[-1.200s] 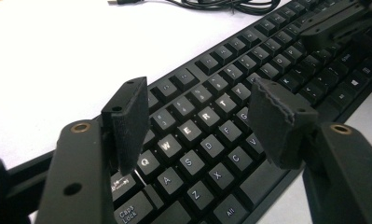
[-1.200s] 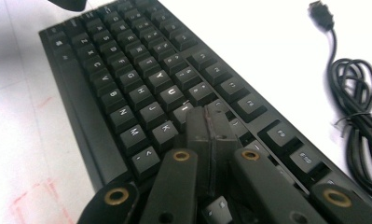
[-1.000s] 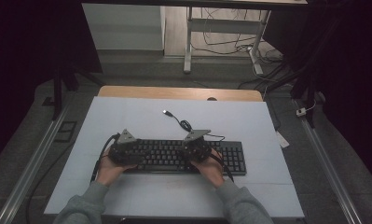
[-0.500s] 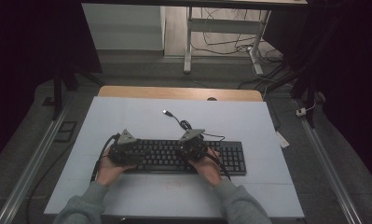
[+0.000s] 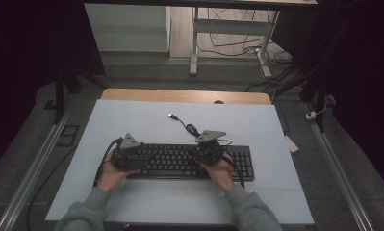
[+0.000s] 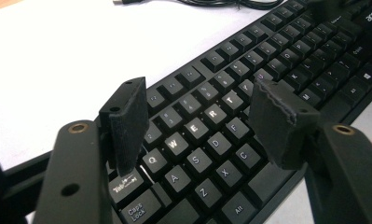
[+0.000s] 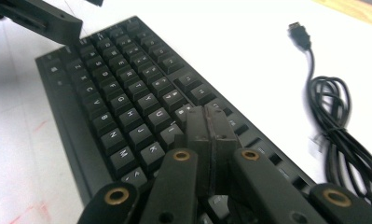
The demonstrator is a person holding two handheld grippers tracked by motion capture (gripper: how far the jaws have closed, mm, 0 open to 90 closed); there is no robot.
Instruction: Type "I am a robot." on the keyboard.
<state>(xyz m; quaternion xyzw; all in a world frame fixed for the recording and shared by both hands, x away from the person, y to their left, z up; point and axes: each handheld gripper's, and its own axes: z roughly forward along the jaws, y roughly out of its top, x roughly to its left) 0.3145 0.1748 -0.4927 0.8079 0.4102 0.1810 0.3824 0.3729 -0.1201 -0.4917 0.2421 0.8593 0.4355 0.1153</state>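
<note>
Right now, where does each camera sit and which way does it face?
High view: above the person's side, facing forward and down on the table; forearms, hands and both grippers show.
Left gripper view: rides the left gripper, looking along its open jaws over the keyboard.
Right gripper view: rides the right gripper, jaws shut, above the keys.
All three share the keyboard and its cable with the USB plug.
</note>
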